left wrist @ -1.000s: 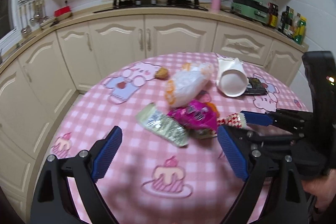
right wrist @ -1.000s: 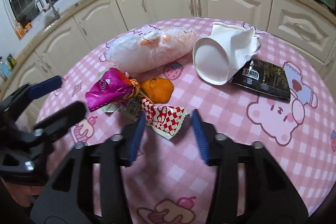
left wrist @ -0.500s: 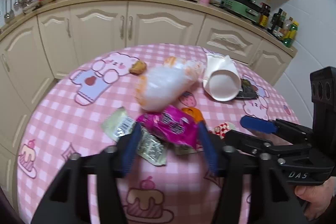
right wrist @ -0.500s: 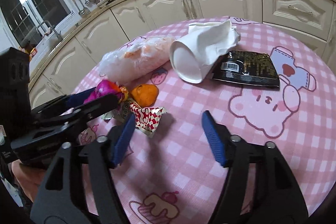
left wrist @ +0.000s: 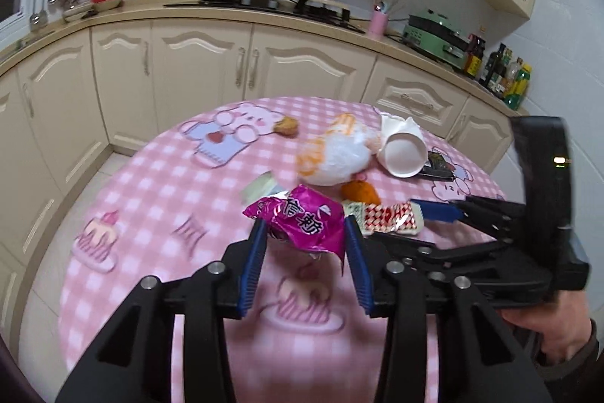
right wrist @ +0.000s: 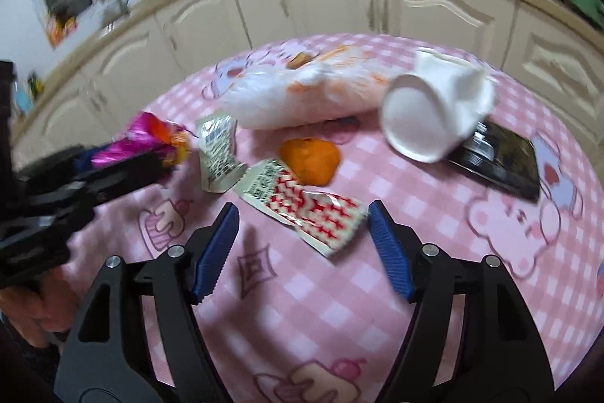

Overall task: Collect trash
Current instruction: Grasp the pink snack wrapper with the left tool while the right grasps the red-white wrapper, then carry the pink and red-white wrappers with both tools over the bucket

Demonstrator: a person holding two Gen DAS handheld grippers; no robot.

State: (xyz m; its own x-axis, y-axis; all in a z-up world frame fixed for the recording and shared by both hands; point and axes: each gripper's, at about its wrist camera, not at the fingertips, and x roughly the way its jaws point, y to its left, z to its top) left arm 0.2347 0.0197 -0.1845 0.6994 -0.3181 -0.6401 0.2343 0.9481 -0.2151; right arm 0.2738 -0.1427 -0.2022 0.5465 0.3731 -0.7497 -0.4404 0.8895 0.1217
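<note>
On the left, our left hand-held gripper (left wrist: 304,244) has the magenta wrapper (left wrist: 302,220) between its blue pads, and the jaws are closing on it; the foil looks pinched on both sides and raised a little off the pink checked counter (left wrist: 158,184). To do this well, we judge that we should let the pads finish closing on the body of the wrapper, not its loose torn edge, and lift gently so the crinkled foil does not slip out. Its long axis runs roughly across the view, from pad to pad, with the twisted end toward the left.

Moving right, the pale green wrapper (right wrist: 217,153) lies flat just beside the magenta one, its long axis pointing away from us.

Next, the red-and-white wrapper (right wrist: 305,210) lies flat, touching the orange peel (right wrist: 309,159) at its far end. Its long axis runs diagonally, far-left to near-right. Our right hand-held gripper (right wrist: 302,240) hangs over its near end with jaws wide apart and opening, touching nothing. We think it should close across the wrapper's short width.

Further right, the white plastic bag (right wrist: 298,93), the tipped paper cup (right wrist: 426,112), mouth toward us, and the black packet (right wrist: 498,157) remain uncollected.
</note>
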